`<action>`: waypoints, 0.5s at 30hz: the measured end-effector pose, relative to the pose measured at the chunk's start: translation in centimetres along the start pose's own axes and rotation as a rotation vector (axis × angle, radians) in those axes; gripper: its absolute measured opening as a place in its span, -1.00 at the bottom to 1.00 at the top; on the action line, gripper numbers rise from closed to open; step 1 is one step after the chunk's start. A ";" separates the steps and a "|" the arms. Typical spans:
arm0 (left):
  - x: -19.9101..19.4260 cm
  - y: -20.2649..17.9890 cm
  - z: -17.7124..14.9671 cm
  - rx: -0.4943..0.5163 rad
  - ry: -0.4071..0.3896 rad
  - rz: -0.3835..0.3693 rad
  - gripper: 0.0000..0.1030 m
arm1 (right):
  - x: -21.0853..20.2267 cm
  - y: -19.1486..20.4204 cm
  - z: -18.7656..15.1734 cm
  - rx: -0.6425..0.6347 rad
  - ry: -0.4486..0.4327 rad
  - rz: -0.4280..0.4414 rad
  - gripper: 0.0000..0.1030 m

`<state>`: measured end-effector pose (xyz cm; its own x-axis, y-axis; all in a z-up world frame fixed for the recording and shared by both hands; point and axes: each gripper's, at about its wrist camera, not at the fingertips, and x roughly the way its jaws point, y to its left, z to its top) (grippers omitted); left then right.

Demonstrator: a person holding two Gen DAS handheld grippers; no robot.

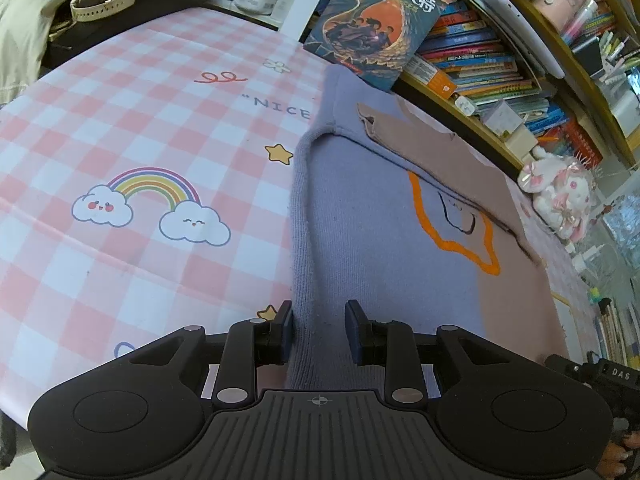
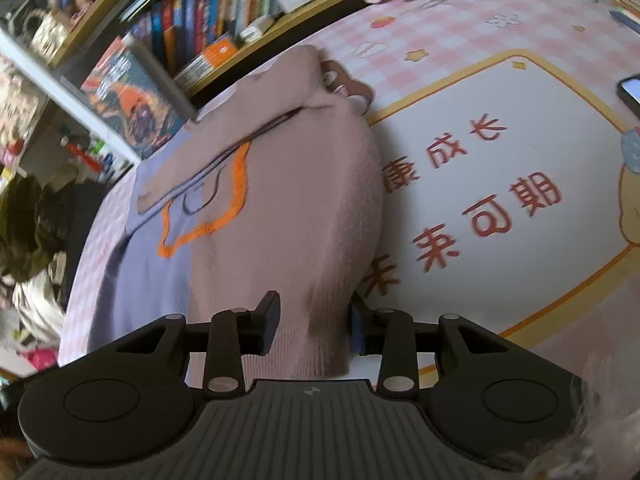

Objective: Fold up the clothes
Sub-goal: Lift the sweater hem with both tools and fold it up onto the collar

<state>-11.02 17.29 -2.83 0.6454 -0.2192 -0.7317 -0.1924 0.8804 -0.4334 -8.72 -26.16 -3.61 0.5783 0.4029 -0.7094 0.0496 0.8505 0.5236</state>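
Left fingers [image 1: 319, 332]: standing part open, astride the ribbed lilac hem of the sweater [image 1: 380, 216]. The pads do not appear to press the knit, so nothing is gripped.
Right fingers [image 2: 314, 328]: likewise part open, with the pink ribbed edge of the same garment rising between them. This view is slightly blurred, so contact with the right pad is hard to rule out, but it reads as a loose straddle.
Sweater: lying on the surface [image 1: 132, 128], which is covered by a pink checked mat. It is half lilac and half pink with an orange outlined motif [image 1: 452, 236], and one part is already laid over the upper body.
Handling: a soft, light knit, limp rather than stiff. It will sag and stretch if lifted by one point. The ribbed hem is the thickest and firmest place to pinch, one corner per gripper.
Risk: a shallow pinch could catch only the top layer.
Surroundings: bookshelf [image 1: 492, 64] beside the far edge, plush toy [image 1: 556, 196] close by, phone [image 2: 630, 94] well apart on the mat.
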 end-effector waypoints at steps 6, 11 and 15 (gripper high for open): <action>0.2 -0.2 -0.1 -0.007 -0.004 -0.002 -0.58 | 0.0 -0.5 0.1 0.003 0.021 0.006 -0.58; 0.1 -0.4 -0.5 -0.006 -0.004 0.021 -0.90 | -0.5 -1.1 -0.7 0.017 0.025 0.013 -0.77; -0.5 -0.6 -1.0 -0.010 -0.005 0.011 -0.90 | -1.4 -1.7 -0.8 0.029 0.012 0.032 -0.78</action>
<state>-11.96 16.40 -2.76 0.6470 -0.2069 -0.7338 -0.2072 0.8785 -0.4304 -10.26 -27.86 -3.87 0.5701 0.4341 -0.6976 0.0547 0.8271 0.5594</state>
